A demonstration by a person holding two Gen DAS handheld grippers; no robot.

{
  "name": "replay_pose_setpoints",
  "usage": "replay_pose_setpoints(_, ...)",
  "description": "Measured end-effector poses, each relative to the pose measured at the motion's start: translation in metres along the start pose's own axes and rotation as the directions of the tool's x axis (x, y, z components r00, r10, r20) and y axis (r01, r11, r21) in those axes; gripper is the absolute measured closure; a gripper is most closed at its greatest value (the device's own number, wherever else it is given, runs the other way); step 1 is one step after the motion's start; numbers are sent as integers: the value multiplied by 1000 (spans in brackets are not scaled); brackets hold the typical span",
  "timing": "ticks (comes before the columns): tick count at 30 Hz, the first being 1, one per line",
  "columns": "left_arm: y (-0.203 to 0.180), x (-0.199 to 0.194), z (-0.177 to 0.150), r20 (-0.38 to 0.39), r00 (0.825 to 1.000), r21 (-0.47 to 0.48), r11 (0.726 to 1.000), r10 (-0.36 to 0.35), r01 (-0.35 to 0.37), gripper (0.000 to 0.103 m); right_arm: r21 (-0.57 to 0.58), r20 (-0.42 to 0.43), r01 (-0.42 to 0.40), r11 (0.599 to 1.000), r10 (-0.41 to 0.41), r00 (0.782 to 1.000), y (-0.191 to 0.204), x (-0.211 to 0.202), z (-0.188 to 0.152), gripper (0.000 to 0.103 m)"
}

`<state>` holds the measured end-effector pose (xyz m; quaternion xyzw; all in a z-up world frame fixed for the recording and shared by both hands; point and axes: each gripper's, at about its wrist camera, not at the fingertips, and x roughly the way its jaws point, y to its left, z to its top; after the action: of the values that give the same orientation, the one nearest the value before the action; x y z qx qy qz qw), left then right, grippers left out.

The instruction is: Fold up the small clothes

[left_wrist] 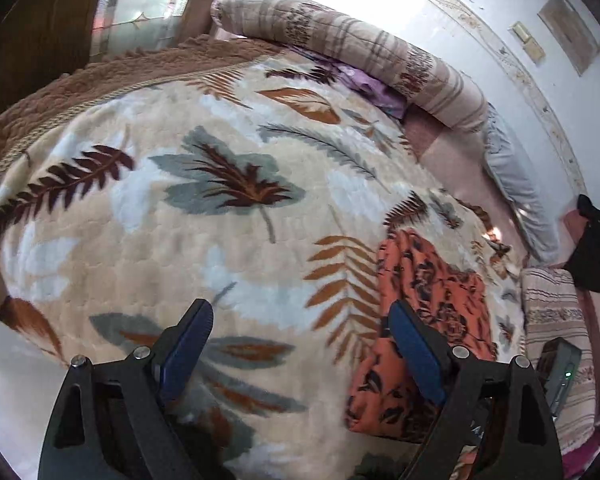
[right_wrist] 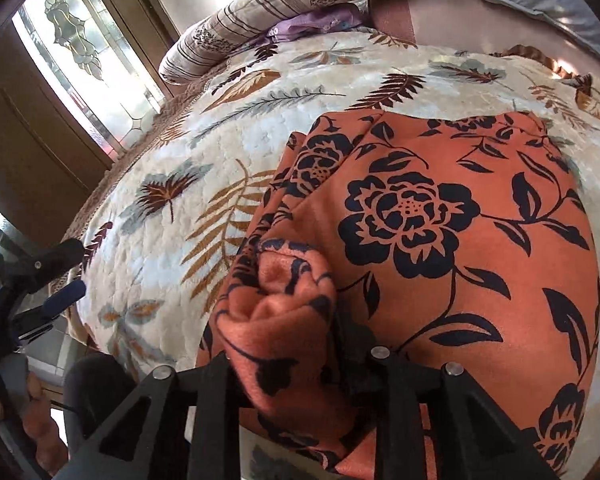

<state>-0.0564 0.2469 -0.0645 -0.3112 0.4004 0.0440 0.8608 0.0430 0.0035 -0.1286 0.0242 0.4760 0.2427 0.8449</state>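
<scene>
An orange garment with black flowers (right_wrist: pixel 452 216) lies on a leaf-print blanket (right_wrist: pixel 160 240) on the bed. My right gripper (right_wrist: pixel 288 300) is shut on a bunched fold of the garment at its near edge; its fingertips are hidden in the cloth. In the left wrist view the garment (left_wrist: pixel 432 280) lies at the right, just behind the right finger. My left gripper (left_wrist: pixel 300 340) is open and empty above the blanket (left_wrist: pixel 220 220), to the left of the garment. It also shows at the left edge of the right wrist view (right_wrist: pixel 66 272).
A striped rolled quilt (left_wrist: pixel 360 52) and purple cloth (left_wrist: pixel 372 88) lie at the bed's far side. A grey pillow (left_wrist: pixel 512 184), a black item (left_wrist: pixel 596 248) and a striped cushion (left_wrist: pixel 556 320) are at the right. A wooden door with glass (right_wrist: pixel 72 52) stands left.
</scene>
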Motion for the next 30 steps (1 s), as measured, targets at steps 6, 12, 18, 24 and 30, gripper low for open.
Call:
replay_pose_setpoints(6,-62,35,-10,-176,960,72,969,-219,235,13,14,71,-112,994,110,991,-4,-36,-30,21)
replay_pose_setpoints(12,-86,58,-35,-287,938,96,969,-193,229,13,132,171,-135,982,111,979,-39,-72,-43,21)
replay_pose_setpoints(18,-96,65,-52,-319,937,124,974,-142,190,13,262,230,-180,948,120,966,-86,-93,-59,21)
replay_pose_setpoints(24,-123,88,-29,-350,934,191,971,-68,142,88,274,238,-194,942,129,963,-92,-93,-59,21)
replay_pose_setpoints(30,-131,18,-42,-100,991,339,934,-88,117,88,288,247,-180,940,109,963,-99,-97,-60,21)
